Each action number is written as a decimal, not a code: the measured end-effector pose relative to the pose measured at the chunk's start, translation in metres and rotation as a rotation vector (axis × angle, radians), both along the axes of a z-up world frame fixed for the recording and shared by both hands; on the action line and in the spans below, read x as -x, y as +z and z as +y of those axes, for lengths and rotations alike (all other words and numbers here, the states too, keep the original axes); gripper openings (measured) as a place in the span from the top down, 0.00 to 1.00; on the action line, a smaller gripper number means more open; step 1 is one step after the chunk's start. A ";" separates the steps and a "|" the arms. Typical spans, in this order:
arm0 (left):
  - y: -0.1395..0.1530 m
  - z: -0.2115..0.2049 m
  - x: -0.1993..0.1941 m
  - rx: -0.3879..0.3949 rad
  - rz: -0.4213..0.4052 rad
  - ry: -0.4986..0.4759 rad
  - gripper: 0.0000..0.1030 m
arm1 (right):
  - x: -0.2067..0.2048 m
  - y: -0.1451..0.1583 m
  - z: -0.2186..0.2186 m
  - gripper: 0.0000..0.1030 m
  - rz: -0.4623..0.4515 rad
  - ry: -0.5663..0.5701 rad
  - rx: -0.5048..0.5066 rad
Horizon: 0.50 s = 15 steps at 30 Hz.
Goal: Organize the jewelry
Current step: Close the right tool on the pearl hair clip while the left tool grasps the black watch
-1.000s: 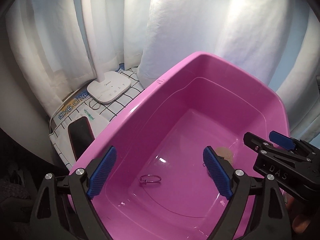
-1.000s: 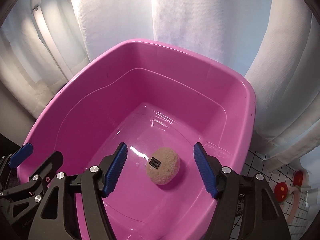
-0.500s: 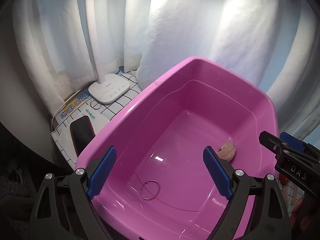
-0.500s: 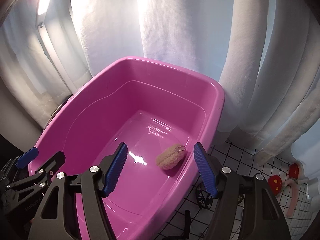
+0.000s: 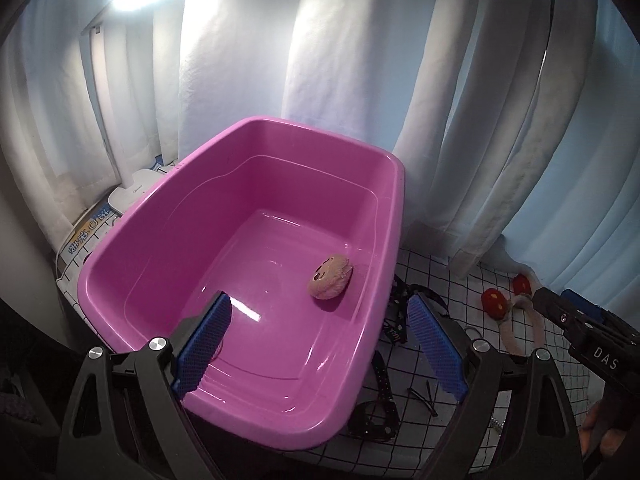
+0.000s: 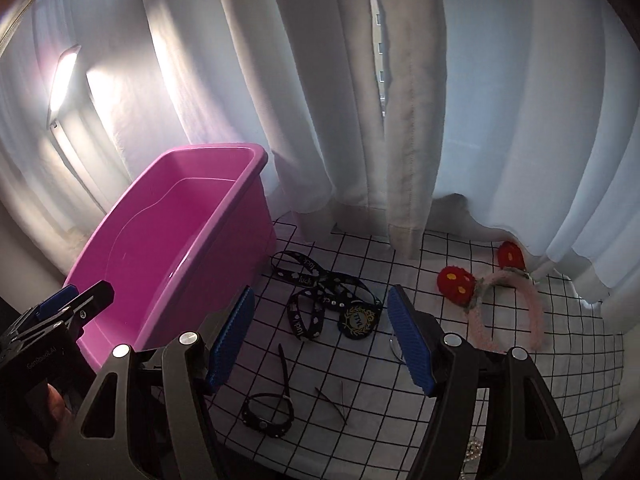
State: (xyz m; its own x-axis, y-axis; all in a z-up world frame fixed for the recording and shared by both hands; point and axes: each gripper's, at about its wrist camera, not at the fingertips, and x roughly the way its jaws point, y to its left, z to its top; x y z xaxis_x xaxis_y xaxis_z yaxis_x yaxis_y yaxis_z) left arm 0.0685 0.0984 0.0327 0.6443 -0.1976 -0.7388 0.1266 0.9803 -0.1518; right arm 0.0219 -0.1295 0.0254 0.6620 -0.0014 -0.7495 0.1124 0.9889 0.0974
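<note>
A pink plastic tub (image 5: 384, 168) (image 6: 224, 152) stands on a checked cloth. A beige fuzzy round piece (image 5: 330, 276) lies on its floor at the right. My left gripper (image 5: 318, 346) is open and empty over the tub's near right rim. My right gripper (image 6: 320, 338) is open and empty above the cloth, right of the tub. Under it lie a black printed lanyard with a round badge (image 6: 324, 300), a black choker (image 6: 268, 412) and a thin hairpin (image 6: 332, 400). A pink headband with red mushrooms (image 6: 508, 300) lies at the right.
White curtains (image 6: 460, 100) hang close behind the tub and cloth. A white lamp base (image 5: 134, 194) and a lit lamp bar (image 6: 62, 80) stand left of the tub. A metal ring (image 6: 394, 346) shows partly behind my right finger. The cloth's front edge runs below the grippers.
Both grippers have pulled back and swung right, away from the tub's inside. The right view now shows the cloth with the jewelry. The metal ring in the tub is out of sight.
</note>
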 end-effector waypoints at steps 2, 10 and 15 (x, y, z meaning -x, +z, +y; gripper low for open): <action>-0.002 -0.017 0.012 -0.002 -0.008 -0.041 0.14 | 0.022 -0.002 -0.025 0.36 0.007 -0.061 0.001; -0.039 -0.067 0.051 -0.029 0.033 -0.170 0.11 | 0.098 -0.046 -0.094 0.36 0.080 -0.237 -0.013; -0.080 -0.076 0.067 -0.078 0.107 -0.212 0.11 | 0.127 -0.093 -0.117 0.36 0.162 -0.281 -0.013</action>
State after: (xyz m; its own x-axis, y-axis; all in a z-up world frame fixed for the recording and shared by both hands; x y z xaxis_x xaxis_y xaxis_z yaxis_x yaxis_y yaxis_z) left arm 0.0015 0.0220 -0.0469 0.5116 -0.2598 -0.8190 0.3178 0.9428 -0.1006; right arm -0.1055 -0.2467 -0.0679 0.5095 -0.1568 -0.8461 0.3955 0.9159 0.0685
